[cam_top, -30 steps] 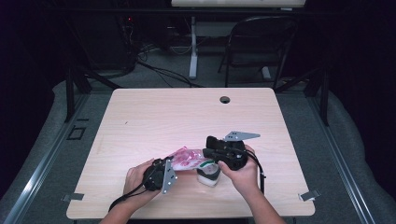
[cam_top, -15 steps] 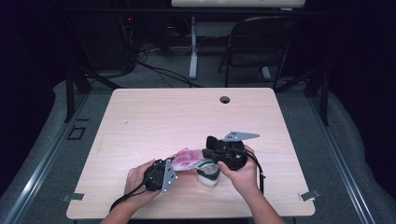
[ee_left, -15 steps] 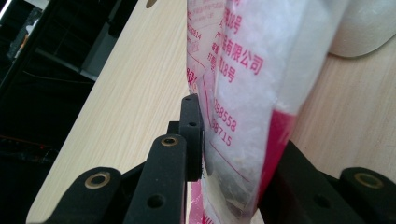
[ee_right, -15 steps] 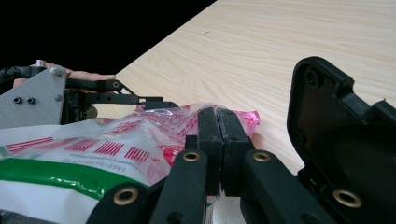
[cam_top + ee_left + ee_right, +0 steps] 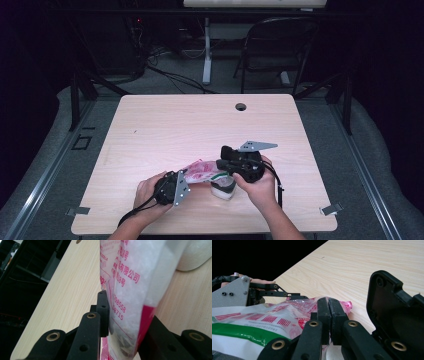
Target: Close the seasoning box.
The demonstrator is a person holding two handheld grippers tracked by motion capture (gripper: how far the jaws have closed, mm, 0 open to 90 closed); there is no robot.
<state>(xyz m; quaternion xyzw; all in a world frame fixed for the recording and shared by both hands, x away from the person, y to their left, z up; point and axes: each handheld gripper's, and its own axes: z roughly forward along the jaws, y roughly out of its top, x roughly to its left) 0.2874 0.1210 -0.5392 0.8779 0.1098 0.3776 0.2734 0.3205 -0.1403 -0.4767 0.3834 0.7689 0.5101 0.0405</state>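
Note:
A pink, white and green printed plastic bag is stretched between my two grippers near the table's front edge. My left gripper is shut on the bag's left end. In the left gripper view the bag is squeezed between that gripper's black jaws. My right gripper pinches the bag's right edge. In the right gripper view its jaws are pressed together on the pink rim of the bag, with the left gripper beyond. A white container sits under the bag.
The wooden table has a round cable hole at the back. A folding chair and cables stand on the floor behind it. The white container lies just past the bag.

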